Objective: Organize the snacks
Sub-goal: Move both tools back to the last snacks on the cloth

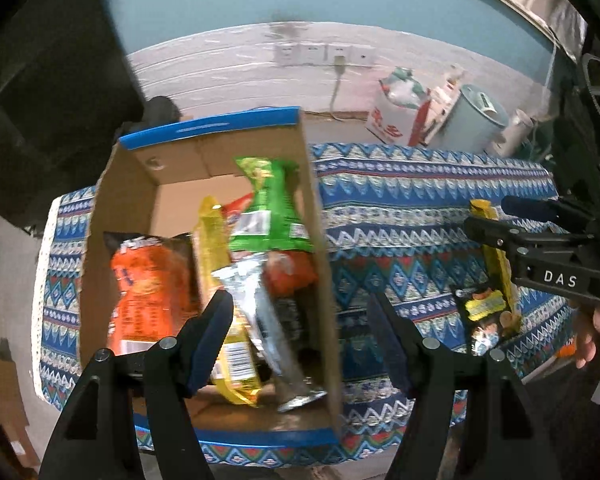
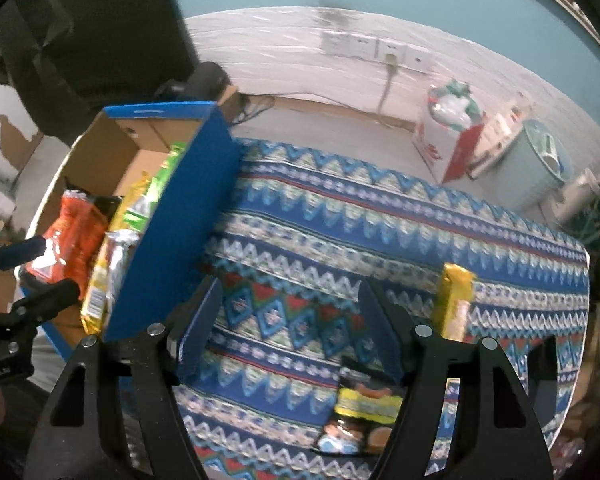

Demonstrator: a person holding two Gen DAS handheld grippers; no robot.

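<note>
A cardboard box (image 1: 320,200) with blue outer walls stands on the left of the patterned tablecloth (image 1: 420,200). It holds an orange bag (image 1: 148,280), a yellow bag (image 1: 212,248), a green bag (image 1: 272,216) and a silver packet (image 1: 256,296). My left gripper (image 1: 300,320) hangs open above the box's right wall, empty. My right gripper (image 2: 290,300) is open over bare cloth, nothing between its fingers. A yellow packet (image 2: 456,300) lies just right of it, and a black-and-yellow snack pack (image 2: 364,412) lies under its right finger. The box (image 2: 172,240) sits to its left.
On the floor by the far wall stand a white-and-red carton (image 2: 448,136) and a pale blue bin (image 2: 532,164). Wall sockets (image 1: 320,54) have a cable plugged in. A dark bulky object (image 1: 40,80) looms left of the box. A hand (image 1: 596,332) holds the right gripper.
</note>
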